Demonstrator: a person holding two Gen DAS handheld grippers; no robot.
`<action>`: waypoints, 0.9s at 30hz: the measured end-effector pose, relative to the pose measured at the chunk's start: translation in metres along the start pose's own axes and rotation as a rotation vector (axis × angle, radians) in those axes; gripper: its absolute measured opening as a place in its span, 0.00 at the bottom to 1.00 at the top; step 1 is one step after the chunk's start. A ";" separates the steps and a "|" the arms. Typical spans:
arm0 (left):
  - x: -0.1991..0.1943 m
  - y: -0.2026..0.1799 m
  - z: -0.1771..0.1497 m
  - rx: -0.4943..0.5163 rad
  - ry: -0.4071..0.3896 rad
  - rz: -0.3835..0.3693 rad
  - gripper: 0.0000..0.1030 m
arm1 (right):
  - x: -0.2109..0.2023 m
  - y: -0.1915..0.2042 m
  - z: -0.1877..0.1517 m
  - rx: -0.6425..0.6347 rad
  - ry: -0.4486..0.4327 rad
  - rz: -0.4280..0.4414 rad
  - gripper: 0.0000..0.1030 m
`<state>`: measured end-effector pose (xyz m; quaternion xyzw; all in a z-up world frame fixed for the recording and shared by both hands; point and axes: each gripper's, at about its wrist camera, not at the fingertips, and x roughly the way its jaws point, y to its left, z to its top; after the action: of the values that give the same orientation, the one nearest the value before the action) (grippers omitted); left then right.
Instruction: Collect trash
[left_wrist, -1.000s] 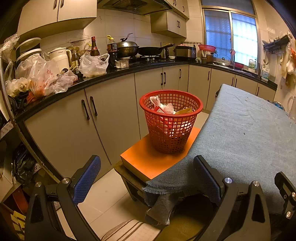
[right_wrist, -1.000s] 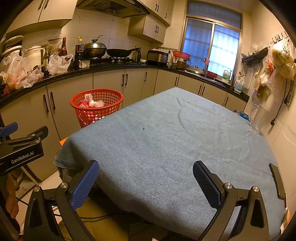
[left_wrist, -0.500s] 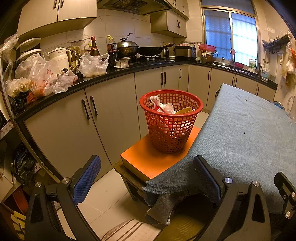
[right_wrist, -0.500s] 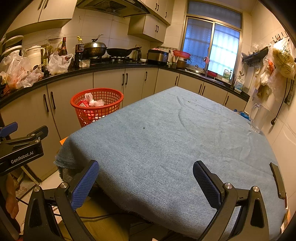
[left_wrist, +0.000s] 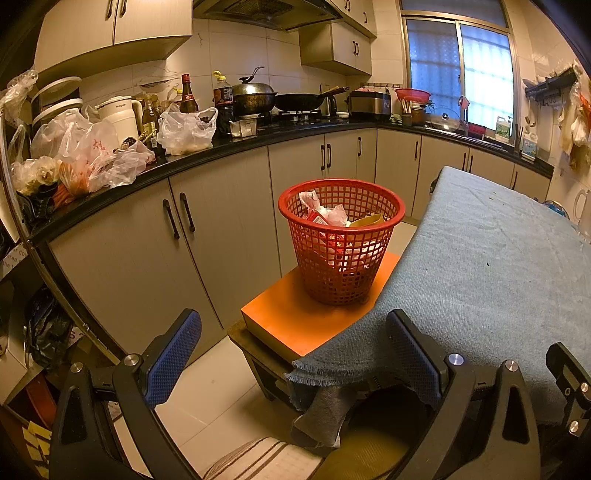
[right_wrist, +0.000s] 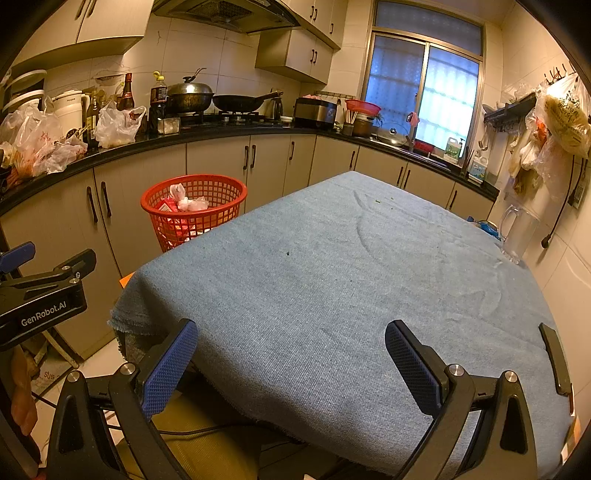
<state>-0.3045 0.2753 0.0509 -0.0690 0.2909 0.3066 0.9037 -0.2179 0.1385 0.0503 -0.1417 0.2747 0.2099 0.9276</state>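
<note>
A red mesh waste basket (left_wrist: 341, 240) stands on an orange stool top (left_wrist: 295, 317) beside the table; it also shows in the right wrist view (right_wrist: 194, 210). It holds crumpled white plastic, red wrappers and a yellow packet. My left gripper (left_wrist: 295, 354) is open and empty, low at the table's near-left corner. My right gripper (right_wrist: 291, 365) is open and empty, over the near edge of the table covered with a blue-grey cloth (right_wrist: 351, 277). The cloth carries only a few tiny dark specks (right_wrist: 287, 253).
A dark kitchen counter (left_wrist: 207, 158) with plastic bags, bottles, a kettle, a wok and pans runs along the left and back. Cabinets stand below it. A clear jug (right_wrist: 517, 236) stands at the table's far right. Bags hang on the right wall. A chair seat (left_wrist: 369, 454) lies below the grippers.
</note>
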 end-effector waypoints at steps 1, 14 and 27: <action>0.000 0.000 0.000 0.001 0.001 0.000 0.97 | 0.000 0.000 0.001 0.000 0.000 0.000 1.00; 0.000 0.000 0.000 0.001 0.000 0.001 0.97 | 0.000 0.000 -0.002 0.002 0.002 0.002 1.00; 0.000 0.000 0.000 0.002 -0.001 0.000 0.97 | 0.000 -0.002 -0.002 0.001 0.004 0.003 1.00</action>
<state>-0.3049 0.2749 0.0510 -0.0680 0.2909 0.3066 0.9038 -0.2179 0.1364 0.0493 -0.1412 0.2767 0.2108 0.9268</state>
